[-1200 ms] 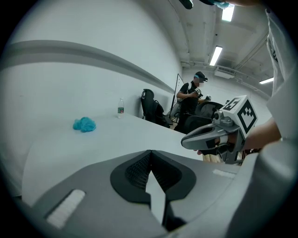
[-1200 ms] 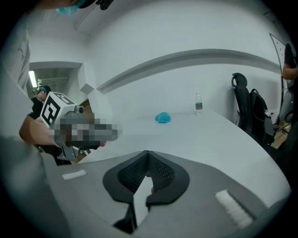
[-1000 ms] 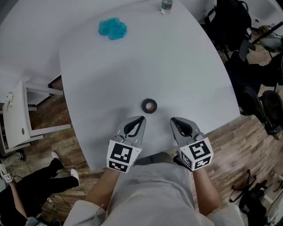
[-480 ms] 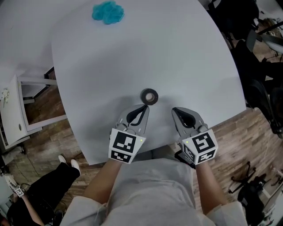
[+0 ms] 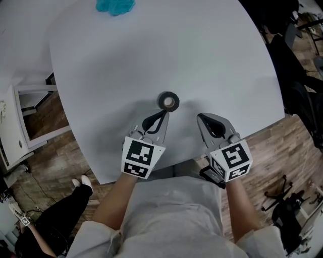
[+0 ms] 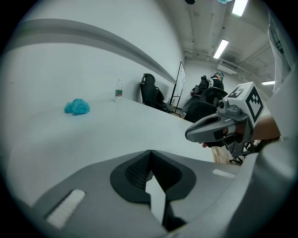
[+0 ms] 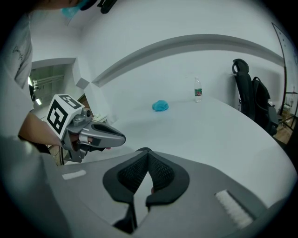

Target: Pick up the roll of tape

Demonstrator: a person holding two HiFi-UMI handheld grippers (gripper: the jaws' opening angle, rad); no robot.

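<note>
Head view: roll of tape (image 5: pixel 168 101) lies flat, just beyond left gripper (image 5: pixel 162 115). Likely light, stiff ring; pinch through its wall. Left gripper and right gripper (image 5: pixel 202 119) jaws pressed together, empty.

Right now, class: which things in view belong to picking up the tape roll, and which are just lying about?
Belongs: dark grey roll of tape; left hand-held gripper, shut; right hand-held gripper, shut.
Lying about: crumpled turquoise cloth; clear plastic water bottle; black office chair.

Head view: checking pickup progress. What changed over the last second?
The grey left gripper moved up to the dark roll of tape on the white table, tip almost touching. The right gripper kept alongside; both stay shut and empty, tape unmoved.
</note>
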